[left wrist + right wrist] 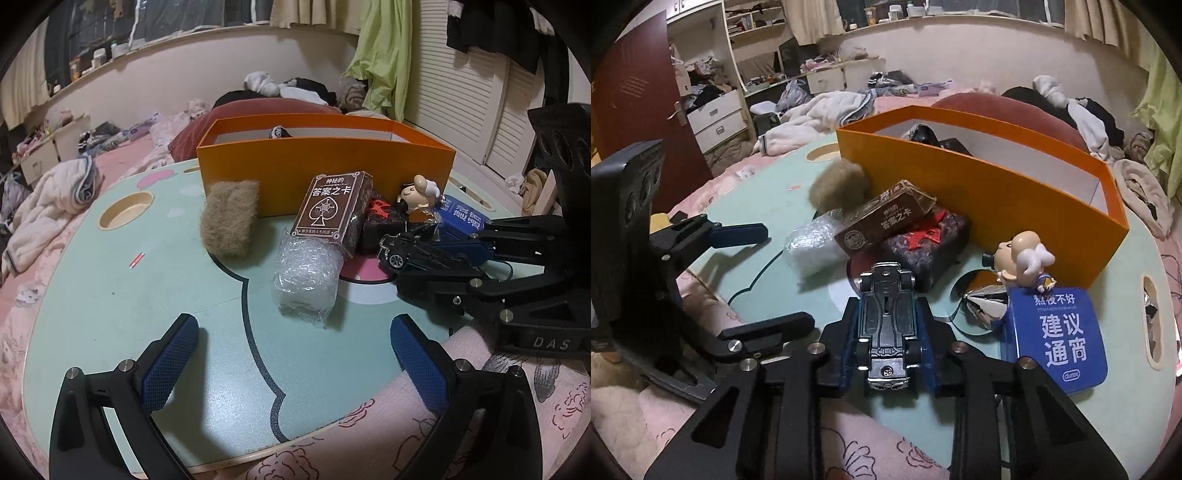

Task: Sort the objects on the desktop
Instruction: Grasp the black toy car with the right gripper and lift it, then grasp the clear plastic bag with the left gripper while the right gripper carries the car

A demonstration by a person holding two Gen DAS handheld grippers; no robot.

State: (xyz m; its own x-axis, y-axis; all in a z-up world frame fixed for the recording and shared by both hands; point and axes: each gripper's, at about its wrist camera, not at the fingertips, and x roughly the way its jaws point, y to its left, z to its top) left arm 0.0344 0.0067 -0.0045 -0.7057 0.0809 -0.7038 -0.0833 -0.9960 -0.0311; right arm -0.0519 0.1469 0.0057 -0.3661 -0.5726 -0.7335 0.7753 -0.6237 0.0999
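My right gripper [888, 325] is shut on a black toy car [887, 325], upside down with its wheels up, low over the mint green table [768, 192]; the car also shows in the left wrist view [410, 251]. My left gripper [291, 354] is open and empty near the table's front edge, facing a clear plastic bag [304, 280]. Behind lie a brown card box [332, 210], a tan fluffy pad [229, 218], a dark packet with red marks [927, 243], a small figurine [1023, 262] and a blue box [1062, 336]. An orange box [979, 184] stands at the back.
The table lies on a bed with pink floral bedding [369, 443]. A round cup hole [125, 210] is at the table's left. Dark items [931, 138] lie inside the orange box. Clothes, drawers and shelves fill the room behind.
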